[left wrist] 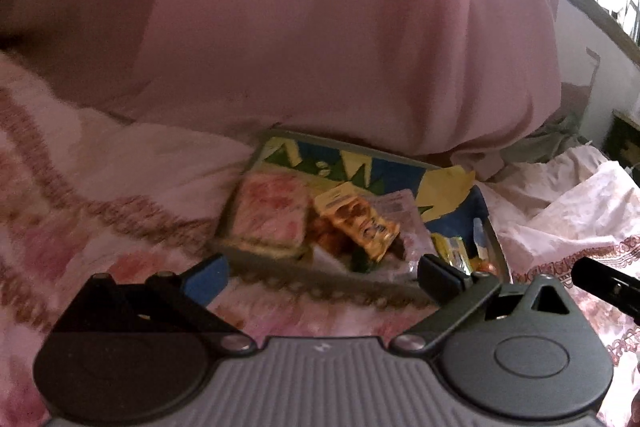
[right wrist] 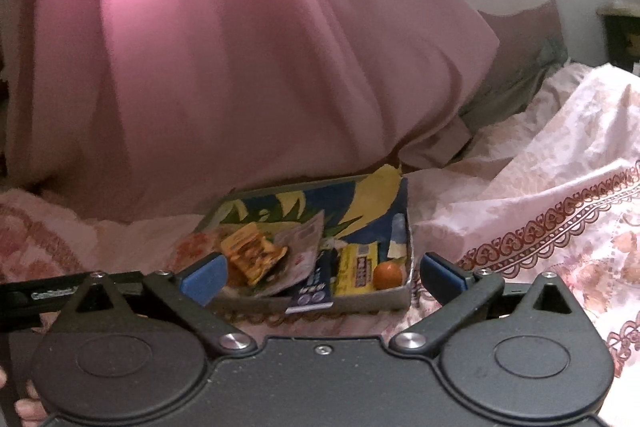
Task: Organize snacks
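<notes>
Tray [right wrist: 404, 297] of snacks on bedspread [right wrist: 540, 195] | pink pillow [right wrist: 240, 67] behind | both hand-held grippers [left wrist: 322, 277] [right wrist: 322, 277] wide open, empty

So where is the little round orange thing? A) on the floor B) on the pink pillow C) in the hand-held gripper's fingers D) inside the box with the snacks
D: the round orange thing sits in the near right corner of the box, beside the yellow packet, and neither hand-held gripper holds it.

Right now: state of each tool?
Left tool: open, holding nothing, short of the snack box.
Right tool: open, holding nothing.
</notes>
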A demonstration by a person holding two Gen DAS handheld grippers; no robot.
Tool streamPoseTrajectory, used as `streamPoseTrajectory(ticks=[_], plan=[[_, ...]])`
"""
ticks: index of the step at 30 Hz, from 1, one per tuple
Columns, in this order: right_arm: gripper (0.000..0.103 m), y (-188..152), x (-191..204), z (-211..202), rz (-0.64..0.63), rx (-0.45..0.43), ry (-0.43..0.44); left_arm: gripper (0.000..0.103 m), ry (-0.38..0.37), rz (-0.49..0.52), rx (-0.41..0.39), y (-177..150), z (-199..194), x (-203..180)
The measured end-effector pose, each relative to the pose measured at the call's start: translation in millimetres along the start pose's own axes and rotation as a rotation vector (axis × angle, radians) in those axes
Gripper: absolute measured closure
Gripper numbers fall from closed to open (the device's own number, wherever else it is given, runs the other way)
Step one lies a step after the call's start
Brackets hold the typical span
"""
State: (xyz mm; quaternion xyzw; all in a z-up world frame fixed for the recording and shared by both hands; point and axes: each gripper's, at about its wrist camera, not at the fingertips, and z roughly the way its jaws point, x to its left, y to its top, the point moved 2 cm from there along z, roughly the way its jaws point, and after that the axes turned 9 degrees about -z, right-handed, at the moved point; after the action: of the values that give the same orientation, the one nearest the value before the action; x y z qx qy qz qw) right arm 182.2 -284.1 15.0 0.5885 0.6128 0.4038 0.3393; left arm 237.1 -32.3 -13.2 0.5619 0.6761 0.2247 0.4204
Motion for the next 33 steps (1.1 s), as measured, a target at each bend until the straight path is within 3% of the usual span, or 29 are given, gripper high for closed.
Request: streamPoseTrajectory(ticks=[14,22,33], plan=[[0.001,-44,44,-69,-0.116,0.015,0.034,0.000,0.096,0.053,-0.092,-55,-109,28],[0.001,-59,49,-87,-0.115,0.055,0.015,0.000,0.158,0.083,-0.072,-87,-126,39],[0.001,-72,52,-98,-0.092,0.098,-0.005,0.000,0.179,0.131,-0.076,-100,-130,37]])
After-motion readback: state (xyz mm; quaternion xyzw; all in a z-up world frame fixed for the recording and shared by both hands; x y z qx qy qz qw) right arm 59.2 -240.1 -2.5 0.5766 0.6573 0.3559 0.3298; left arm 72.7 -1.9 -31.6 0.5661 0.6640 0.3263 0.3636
